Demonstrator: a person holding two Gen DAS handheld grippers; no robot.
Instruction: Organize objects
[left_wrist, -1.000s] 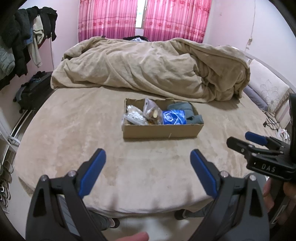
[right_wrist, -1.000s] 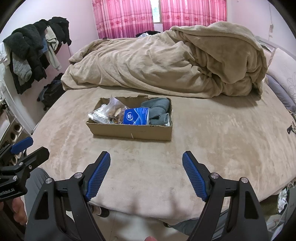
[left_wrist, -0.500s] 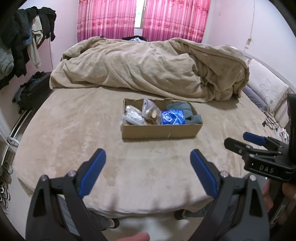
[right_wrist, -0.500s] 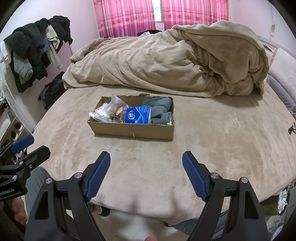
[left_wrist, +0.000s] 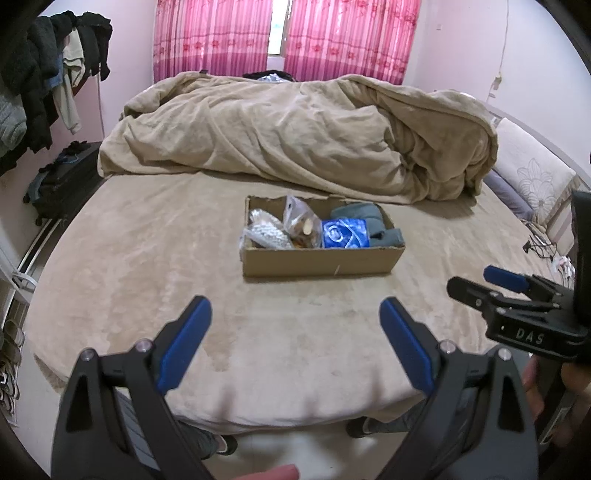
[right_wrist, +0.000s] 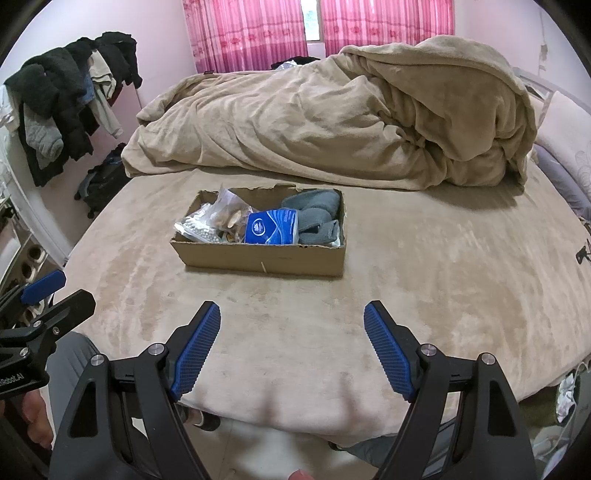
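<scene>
Both grippers, left gripper (left_wrist: 295, 314) and right gripper (right_wrist: 291, 317), gape; right reads "DAS", seemingly.

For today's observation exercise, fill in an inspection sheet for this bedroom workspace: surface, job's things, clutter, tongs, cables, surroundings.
Surface: beige bed sheet, bare in front of the box.
Job's things: cardboard box holding a bag of white beads, a bag of tan pieces, a blue tissue pack and grey rolled cloths.
Clutter: bunched beige duvet behind the box.
Tongs: left tongs and right tongs both open, empty, short of the box.
Cables: black cable at the bed's right edge.
Surroundings: pink curtains, hanging clothes, dark suitcase.
</scene>
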